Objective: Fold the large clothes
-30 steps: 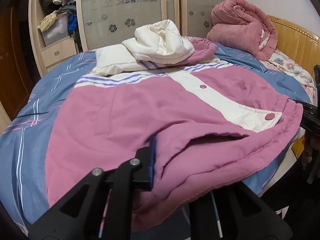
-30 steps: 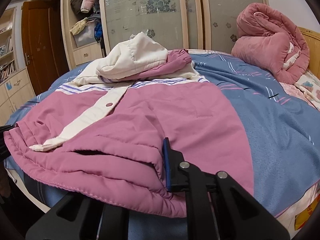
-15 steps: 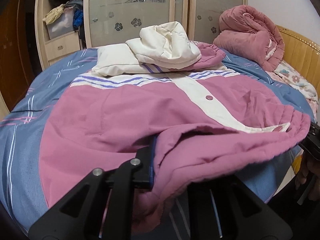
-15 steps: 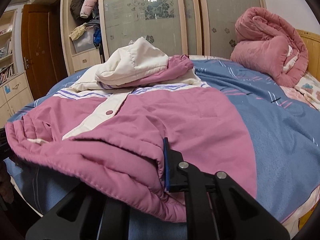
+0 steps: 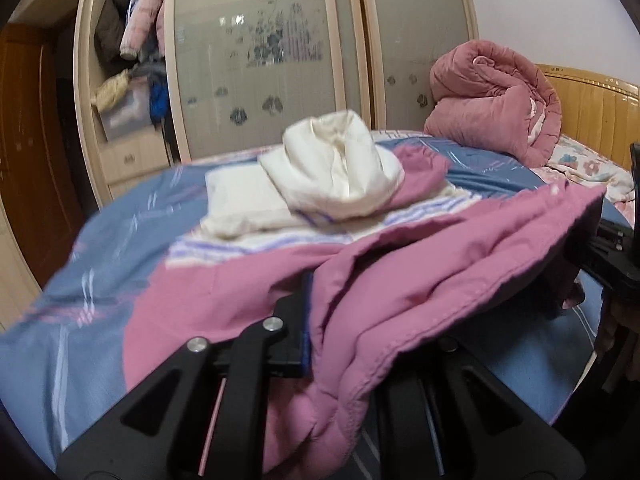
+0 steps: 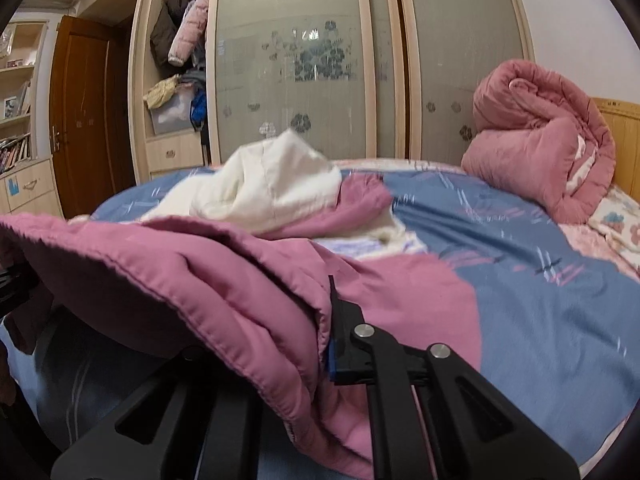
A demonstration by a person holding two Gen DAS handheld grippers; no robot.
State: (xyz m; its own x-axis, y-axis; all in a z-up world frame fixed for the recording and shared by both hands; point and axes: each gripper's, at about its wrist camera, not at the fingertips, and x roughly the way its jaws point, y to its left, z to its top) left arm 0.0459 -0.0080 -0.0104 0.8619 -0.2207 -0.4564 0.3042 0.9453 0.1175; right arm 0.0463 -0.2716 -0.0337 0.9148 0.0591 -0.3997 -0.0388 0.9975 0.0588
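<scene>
A pink padded jacket (image 5: 420,280) with a cream hood (image 5: 340,172) lies on the blue bedspread (image 5: 100,280). My left gripper (image 5: 316,320) is shut on the jacket's bottom hem near one corner, holding it off the bed. In the right wrist view the same jacket (image 6: 200,280) hangs from my right gripper (image 6: 326,320), shut on the hem near the other corner. The raised hem sags between the two and covers the inner finger of each. The cream hood (image 6: 272,184) rests at the far end. The right gripper's black body (image 5: 612,256) shows at the right edge of the left wrist view.
A rolled pink quilt (image 5: 496,104) sits at the head of the bed by the wooden headboard (image 5: 600,112). Behind the bed stand frosted wardrobe doors (image 6: 296,60) and open shelves (image 6: 176,72) with clothes. A brown door (image 6: 84,112) is at the left.
Both grippers have risen and carried the hem up and toward the hood. The hem now hides the cream button placket seen earlier.
</scene>
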